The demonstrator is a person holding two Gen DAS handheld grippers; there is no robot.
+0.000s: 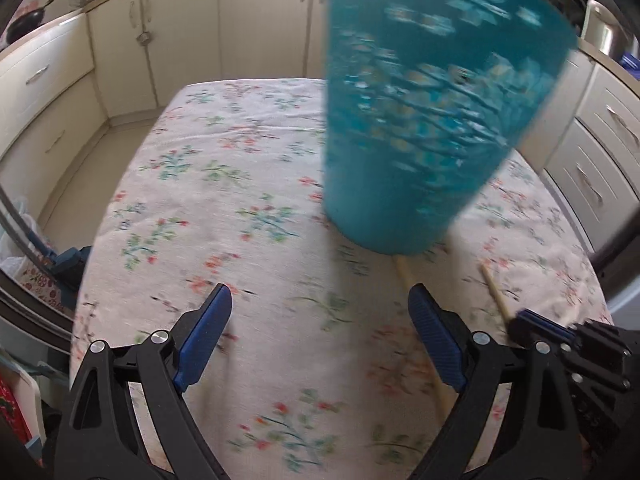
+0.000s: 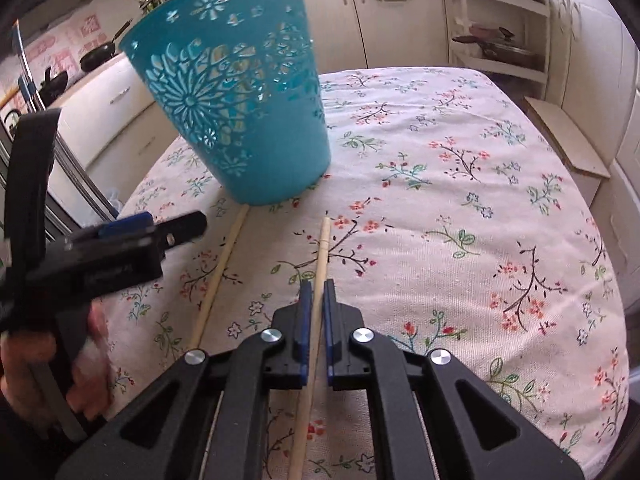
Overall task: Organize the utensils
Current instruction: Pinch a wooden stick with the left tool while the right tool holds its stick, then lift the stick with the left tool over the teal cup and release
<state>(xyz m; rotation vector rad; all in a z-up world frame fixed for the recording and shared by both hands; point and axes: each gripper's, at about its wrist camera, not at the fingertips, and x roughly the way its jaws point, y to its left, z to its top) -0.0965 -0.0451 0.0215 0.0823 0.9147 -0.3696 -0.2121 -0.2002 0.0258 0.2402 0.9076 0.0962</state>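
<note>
**One chopstick gripped, none in the basket yet**

Nearest in the right wrist view: the right gripper [image 2: 316, 292] has its jaws closed on a wooden chopstick [image 2: 320, 264], pads pressing either side of the shaft partway along its length. The stick runs through the jaws and on toward the basket, its far tip free. Whether it is off the cloth yet — cannot tell; it looks low, close to the surface.

Just to the left of it a second chopstick [image 2: 218, 276] lies flat on the floral tablecloth [image 2: 460, 200], untouched, its far end reaching the foot of the basket and apparently tucked under the edge.

The left gripper [image 1: 320, 316] hangs over the cloth with its jaws wide apart and nothing between them. A hand [image 2: 48, 364] holds it at the left edge of the right wrist view. It is blurred in both views.

Further back stands the teal cut-out plastic basket [image 2: 240, 92], upright or slightly leaning, at the left-centre of the table. Its inside is not visible, so contents unknown.

Judgement: early stage. First pickup made; left to do — carry this chopstick into the basket, then fetch the second. No other utensils visible on the table. Kitchen cabinets [image 2: 380, 12] behind.
</note>
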